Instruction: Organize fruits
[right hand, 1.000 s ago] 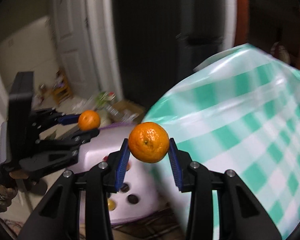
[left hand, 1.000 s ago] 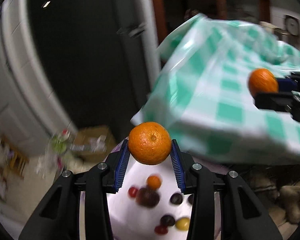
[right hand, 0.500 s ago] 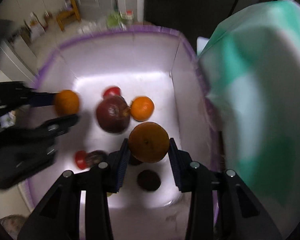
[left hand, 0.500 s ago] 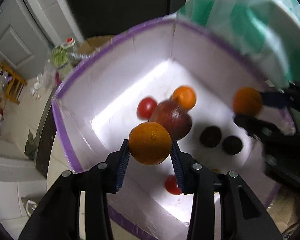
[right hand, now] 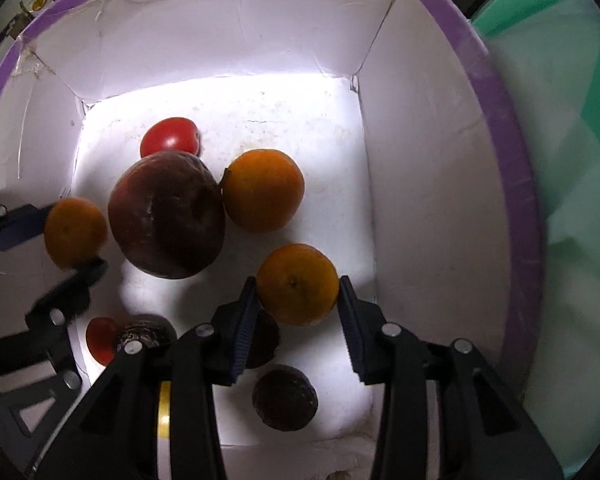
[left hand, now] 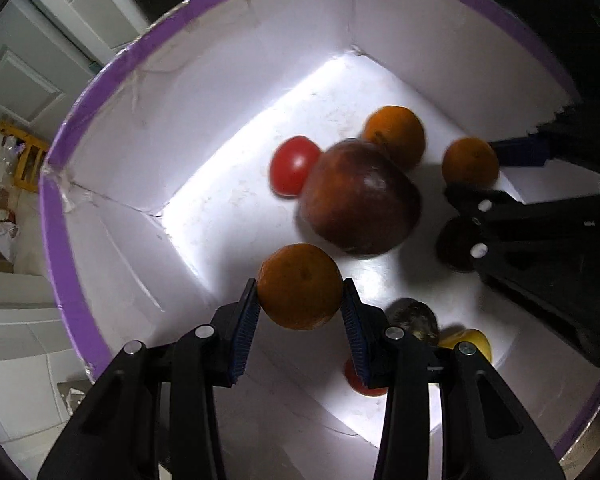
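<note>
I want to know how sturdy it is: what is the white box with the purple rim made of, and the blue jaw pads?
The box looks like matte white cardboard or foam board: folded corner creases, torn edges, purple tape along its rim. The pads look like ribbed blue rubber, though plastic is possible.

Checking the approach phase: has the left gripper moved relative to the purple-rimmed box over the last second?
Yes. The left gripper, shut on its orange, went from outside the box to down inside its walls, over the large dark red fruit.
</note>
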The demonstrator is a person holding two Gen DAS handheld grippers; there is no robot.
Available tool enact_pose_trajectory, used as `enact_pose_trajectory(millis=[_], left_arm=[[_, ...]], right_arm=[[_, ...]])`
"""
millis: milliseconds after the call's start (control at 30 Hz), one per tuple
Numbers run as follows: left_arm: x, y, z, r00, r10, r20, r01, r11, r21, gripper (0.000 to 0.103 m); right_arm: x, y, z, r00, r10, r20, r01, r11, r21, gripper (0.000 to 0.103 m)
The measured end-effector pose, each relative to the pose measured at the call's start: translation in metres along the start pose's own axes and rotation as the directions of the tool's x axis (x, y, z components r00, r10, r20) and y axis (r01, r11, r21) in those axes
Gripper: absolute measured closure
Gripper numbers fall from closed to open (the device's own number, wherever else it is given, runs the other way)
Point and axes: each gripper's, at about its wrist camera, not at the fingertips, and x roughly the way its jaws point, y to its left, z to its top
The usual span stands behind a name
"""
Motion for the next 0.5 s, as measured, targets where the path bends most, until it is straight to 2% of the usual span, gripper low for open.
enact_pose_trajectory(millis=[167, 233, 267, 300, 333, 400, 433, 500], left_arm=[[-0.006, 0.0, -0.002, 0.999, -0.038, 0.025, 0.038, 0.999, 0.002, 0.06], [-0.018, 0.001, -0.005, 0.995, -0.072, 0.07, 0.072, 0.997, 0.001, 0.042], [-0.027, 0.001, -0.007, 0.99, -0.1, 0.096, 0.099, 0.995, 0.013, 0.039], [-0.039, 0.001, -0.011, 0.985, -0.116, 0.131, 0.113, 0.993, 0.03, 0.033], [-0.051, 0.001, -0.015, 0.98, -0.114, 0.166, 0.108, 0.993, 0.043, 0.025], [-0.076, 0.003, -0.025, 0.965, -0.085, 0.246, 0.068, 0.995, 0.077, 0.017], [-0.09, 0.007, -0.032, 0.954, -0.071, 0.291, 0.045, 0.994, 0.095, 0.016], [-0.125, 0.022, -0.047, 0.913, -0.066, 0.404, 0.024, 0.994, 0.108, 0.015]], right_arm=[[-0.018, 0.001, -0.003, 0.997, 0.047, 0.053, -0.048, 0.999, 0.016, 0.04], [-0.034, 0.003, -0.009, 0.994, 0.062, 0.09, -0.063, 0.998, 0.008, 0.03], [-0.042, 0.003, -0.013, 0.992, 0.057, 0.109, -0.059, 0.998, 0.011, 0.027], [-0.053, 0.003, -0.018, 0.989, 0.052, 0.14, -0.055, 0.998, 0.014, 0.022], [-0.065, 0.001, -0.025, 0.983, 0.069, 0.172, -0.072, 0.997, 0.009, 0.022], [-0.082, -0.003, -0.035, 0.972, 0.103, 0.21, -0.107, 0.994, 0.009, 0.021], [-0.091, -0.005, -0.042, 0.967, 0.111, 0.23, -0.117, 0.993, 0.015, 0.016], [-0.112, -0.011, -0.057, 0.951, 0.127, 0.283, -0.139, 0.99, 0.021, 0.01]])
